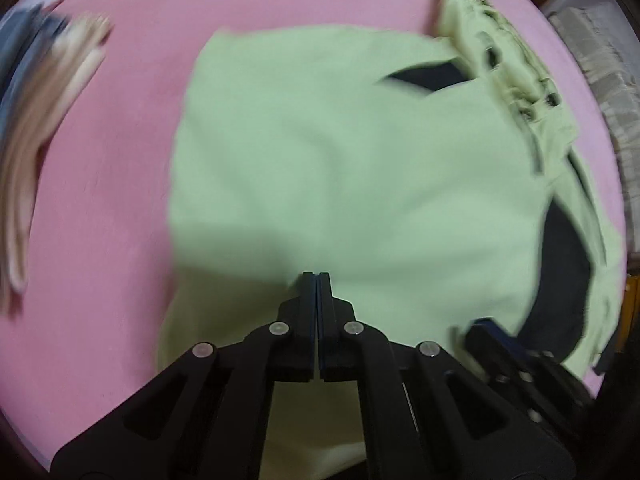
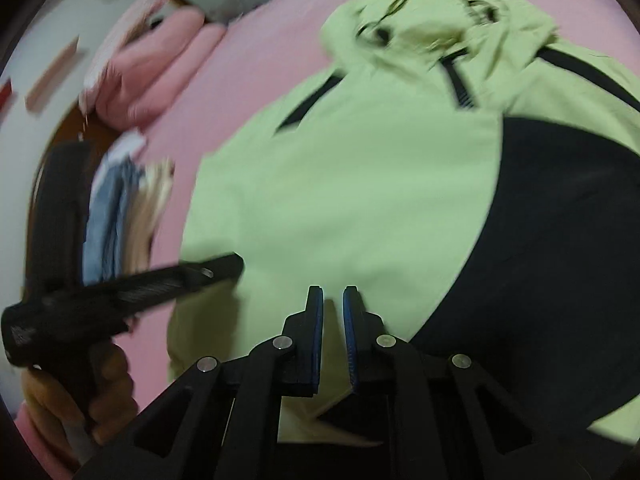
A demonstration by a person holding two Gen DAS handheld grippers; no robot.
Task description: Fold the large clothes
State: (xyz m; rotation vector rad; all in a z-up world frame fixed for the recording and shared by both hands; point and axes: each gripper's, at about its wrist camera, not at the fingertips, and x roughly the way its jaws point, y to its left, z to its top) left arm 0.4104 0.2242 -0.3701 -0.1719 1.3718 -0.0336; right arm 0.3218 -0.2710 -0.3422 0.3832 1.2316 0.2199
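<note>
The left tongs (image 1: pixel 318 280) hang over the near part of a light green hooded jacket (image 1: pixel 340 152), their jaws pressed together with no cloth seen between them. The right tongs (image 2: pixel 333 294) are poised above the same jacket (image 2: pixel 360 192) with a narrow gap between the blue pads (image 2: pixel 351 320), gripping nothing. From the right wrist view, a bare hand (image 2: pixel 80 396) grips the left tool's handle at the near left. The jacket lies spread on a pink bed sheet (image 1: pixel 120 180), hood (image 2: pixel 432 20) at the far end, black panels at its right. A stack of folded clothes (image 2: pixel 120 216) sits left of it, pink pillows (image 2: pixel 160 64) beyond.
</note>
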